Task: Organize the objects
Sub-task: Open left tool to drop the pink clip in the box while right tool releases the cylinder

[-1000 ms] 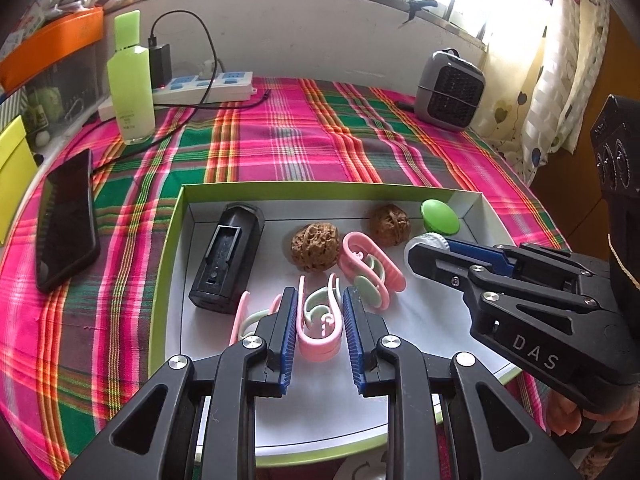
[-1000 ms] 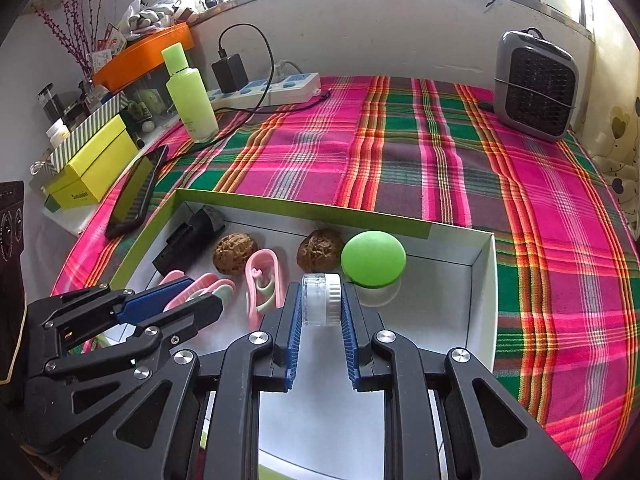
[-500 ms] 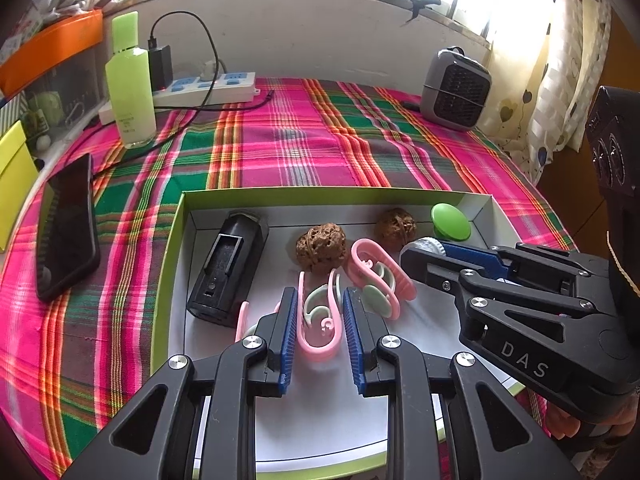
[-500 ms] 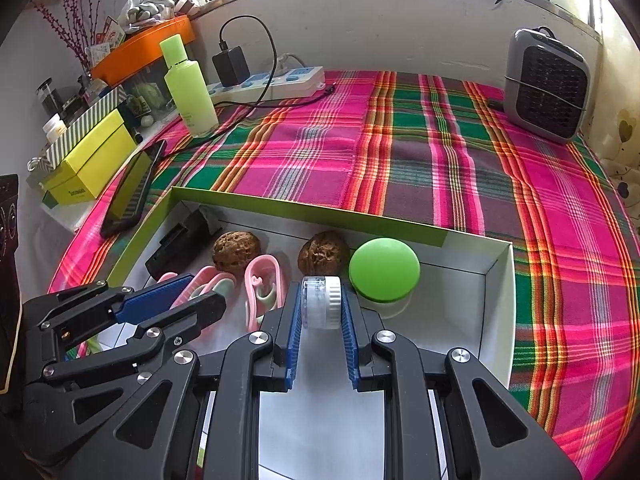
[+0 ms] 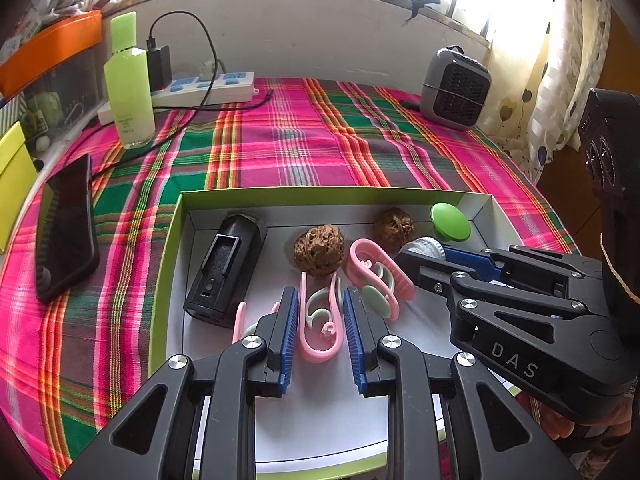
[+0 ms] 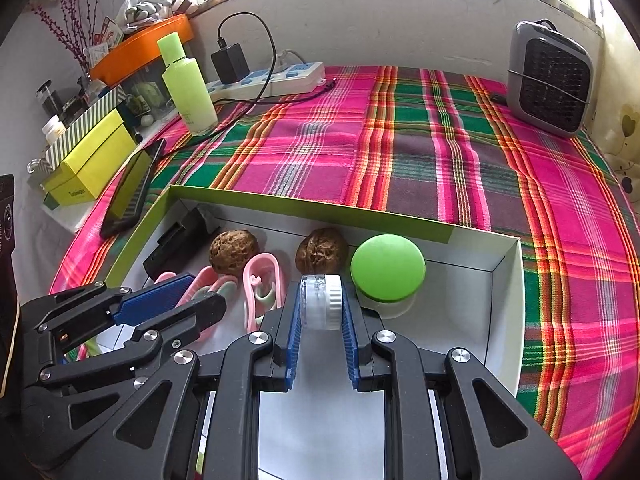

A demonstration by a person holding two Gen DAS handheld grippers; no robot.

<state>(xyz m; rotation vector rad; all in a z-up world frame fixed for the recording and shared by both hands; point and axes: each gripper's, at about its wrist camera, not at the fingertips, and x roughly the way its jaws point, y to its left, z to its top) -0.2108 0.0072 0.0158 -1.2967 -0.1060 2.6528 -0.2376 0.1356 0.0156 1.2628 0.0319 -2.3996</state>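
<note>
The left gripper pinches a pink clip between its blue pads, over the near middle of the green-edged box that lies on the plaid cloth. To its right, the right gripper is pressed on a small white jar, near the green lid. Two walnuts lie by the far wall of the box, and a black device at its left.

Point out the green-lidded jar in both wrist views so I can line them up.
Left wrist: the green-lidded jar sits in the box's far right corner, above the right gripper.
Right wrist: the jar is right of centre, just beyond the right gripper.
Shared landmark: the walnut just left of it.
</note>
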